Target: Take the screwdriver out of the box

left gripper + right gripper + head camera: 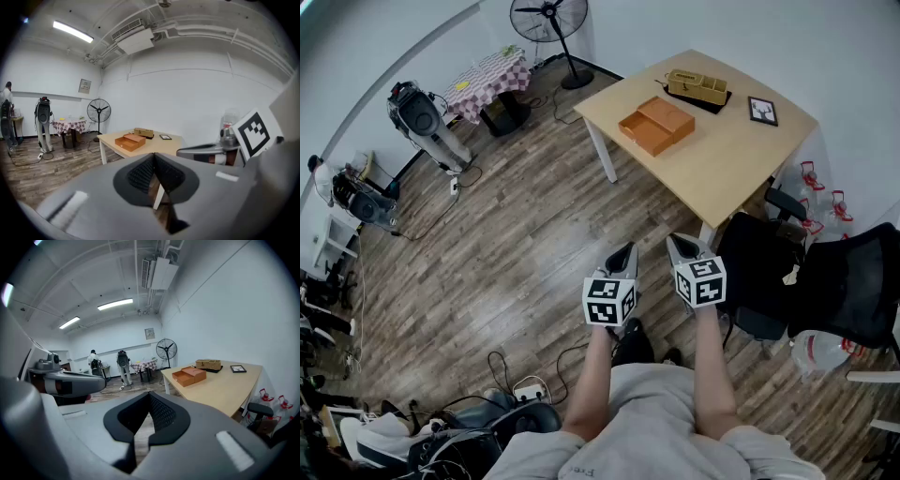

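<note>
Tongs, two pairs, are held side by side above the wooden floor, well short of the counter; the left tongs and the right tongs are each pressed together with nothing between. On the one counter, one orange box sits by the near edge toward the left corner, and what it holds cannot be made out from here. Beyond it, one woven box lies on one black tray near the far corner, one framed picture lies by the far right edge, and one standing fan rises by the wall.

Grey left gripper, right gripper; black-and-white marker cubes; pale T-shirt
</note>
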